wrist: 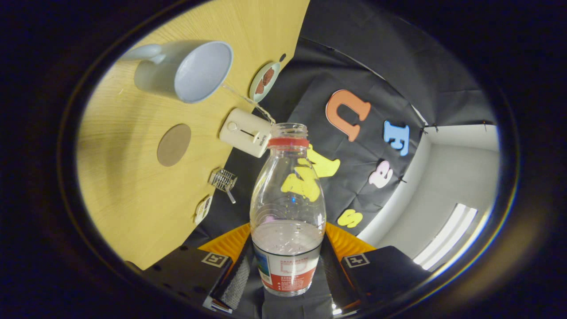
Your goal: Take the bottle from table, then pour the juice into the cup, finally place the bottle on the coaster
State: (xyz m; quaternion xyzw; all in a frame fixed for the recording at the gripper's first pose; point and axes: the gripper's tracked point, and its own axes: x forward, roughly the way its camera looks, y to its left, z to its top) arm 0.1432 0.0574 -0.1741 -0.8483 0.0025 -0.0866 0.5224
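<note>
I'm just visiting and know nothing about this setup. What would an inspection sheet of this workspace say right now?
Surface: wooden table, bare between items.
Job's things: clear bottle, cap off, tipped toward the mug; a thin stream runs from its mouth into the mug. Round coaster vacant, beside the mug.
Clutter: white timer-like box, small dish with brown pieces, little wire basket, small flat item at the table's edge.
Grippers: gripper shut on the bottle's labelled lower part.
Cables: nothing seen.
Surroundings: black cloth wall, ceiling light.
</note>
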